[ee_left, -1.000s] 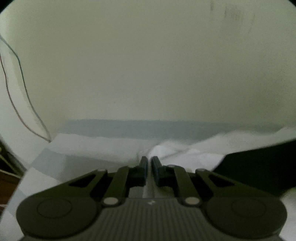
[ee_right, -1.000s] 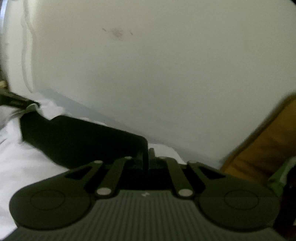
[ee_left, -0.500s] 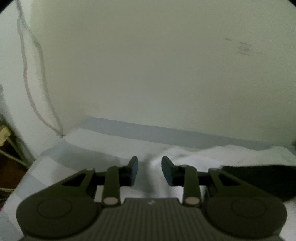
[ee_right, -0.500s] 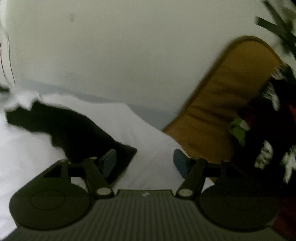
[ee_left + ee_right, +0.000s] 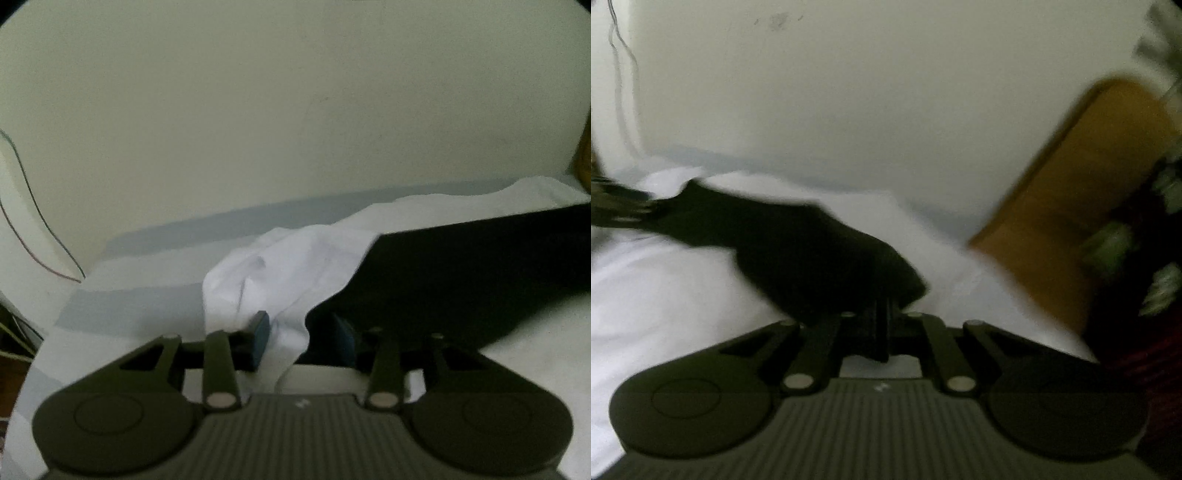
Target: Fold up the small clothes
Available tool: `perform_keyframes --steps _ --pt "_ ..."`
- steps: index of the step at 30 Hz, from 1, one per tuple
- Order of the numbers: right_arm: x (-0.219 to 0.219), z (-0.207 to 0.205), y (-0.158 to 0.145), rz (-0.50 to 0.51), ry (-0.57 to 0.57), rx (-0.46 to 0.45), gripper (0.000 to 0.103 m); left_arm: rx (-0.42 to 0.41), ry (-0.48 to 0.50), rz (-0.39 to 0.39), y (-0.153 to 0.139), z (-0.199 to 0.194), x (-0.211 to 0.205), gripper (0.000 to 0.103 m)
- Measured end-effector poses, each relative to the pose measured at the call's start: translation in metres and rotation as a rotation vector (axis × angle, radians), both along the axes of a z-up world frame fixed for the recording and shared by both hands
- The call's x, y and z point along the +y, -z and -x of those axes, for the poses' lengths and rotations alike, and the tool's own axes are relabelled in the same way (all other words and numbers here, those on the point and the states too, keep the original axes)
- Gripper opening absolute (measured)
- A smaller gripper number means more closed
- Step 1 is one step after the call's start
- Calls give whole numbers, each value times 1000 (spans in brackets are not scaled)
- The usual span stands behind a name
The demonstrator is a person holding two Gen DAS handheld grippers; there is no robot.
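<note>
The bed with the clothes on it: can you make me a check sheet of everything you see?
Surface: pale striped sheet, wrinkled.
Job's things: white cloth and black cloth lying side by side.
Clutter: brown cushion and patterned dark fabric, at the right.
Grippers: left gripper opening, cloth edges between its fingers; right gripper shut on black cloth.
Cables: thin wire down the wall.
Surroundings: plain cream wall.

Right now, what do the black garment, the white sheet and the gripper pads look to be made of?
Black garment: soft matte fabric, probably knit; it drapes limply and shows no sheen. The weave is too dark to tell.
White sheet: thin woven cloth, likely cotton; it bunches into soft creases.
Pads: blue, dull, rubber-like facing on dark plastic fingers; the exact material is unclear.
</note>
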State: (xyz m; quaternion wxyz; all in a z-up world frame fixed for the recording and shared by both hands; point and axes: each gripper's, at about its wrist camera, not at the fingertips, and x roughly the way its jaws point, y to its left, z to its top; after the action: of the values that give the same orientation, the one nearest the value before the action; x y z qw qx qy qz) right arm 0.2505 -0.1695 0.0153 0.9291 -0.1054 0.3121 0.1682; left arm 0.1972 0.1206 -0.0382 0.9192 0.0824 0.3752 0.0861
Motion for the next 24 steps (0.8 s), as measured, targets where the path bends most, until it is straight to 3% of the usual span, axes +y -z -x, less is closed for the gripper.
perform_keyframes --steps 1,3,5,6,8,12,14,19,24 --pt "-6 -1 -3 19 19 -26 7 4 0 3 0 0 1 39" --pt "-16 -11 -1 -38 9 37 9 10 -2 -8 1 -6 2 41" --pt "-17 -15 7 -32 9 101 27 15 -12 -1 -2 -5 4 44" --pt "-17 -12 10 -17 24 91 33 15 -17 15 -4 -10 6 44" --pt "-27 0 3 -58 56 54 33 8 -18 57 -9 -3 10 46" --pt "-82 49 -33 -337 144 -44 34 -29 -5 146 -25 14 15 48" --pt "-115 84 -45 -428 221 -103 37 -45 23 222 -35 25 6 51" --pt "-176 159 -43 -521 424 -135 48 -42 127 338 -28 43 -23 54" --pt "-192 210 -10 -543 519 -69 58 -4 193 326 0 62 -64 55"
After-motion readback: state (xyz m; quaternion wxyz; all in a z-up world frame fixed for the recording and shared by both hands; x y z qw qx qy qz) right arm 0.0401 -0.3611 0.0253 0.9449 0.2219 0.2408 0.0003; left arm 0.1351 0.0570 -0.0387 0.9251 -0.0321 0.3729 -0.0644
